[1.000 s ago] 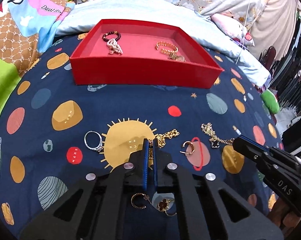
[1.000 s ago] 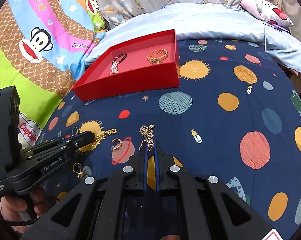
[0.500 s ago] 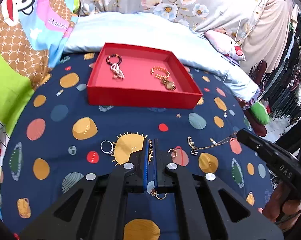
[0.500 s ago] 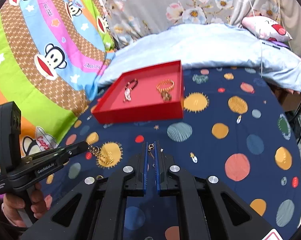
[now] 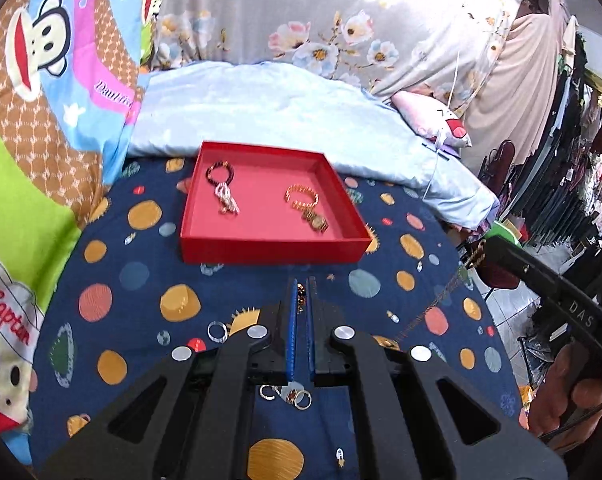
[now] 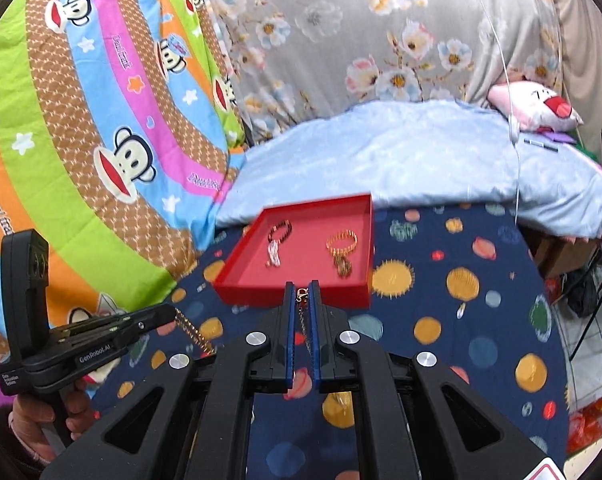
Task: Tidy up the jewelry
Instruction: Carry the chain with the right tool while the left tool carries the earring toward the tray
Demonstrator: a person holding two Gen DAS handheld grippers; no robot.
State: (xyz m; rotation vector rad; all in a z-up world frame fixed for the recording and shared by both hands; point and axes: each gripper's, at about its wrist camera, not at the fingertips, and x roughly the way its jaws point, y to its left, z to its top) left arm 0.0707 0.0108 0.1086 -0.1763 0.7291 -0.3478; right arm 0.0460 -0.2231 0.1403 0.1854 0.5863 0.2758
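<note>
A bed carries a navy planet-print sheet [image 5: 141,280], with a monkey-print quilt [image 6: 101,120] at left and a pale blue blanket [image 6: 401,148] behind. The red tray [image 5: 269,246] sits on the sheet; a dark beaded bracelet [image 5: 220,172] lies in its left half, a gold bracelet [image 5: 301,196] in its right. The left gripper [image 5: 300,292], nearly closed, pinches a gold chain [image 6: 193,330] that dangles. The right gripper [image 6: 301,290], also nearly closed, holds a thin necklace [image 6: 304,322] by its clasp.
</note>
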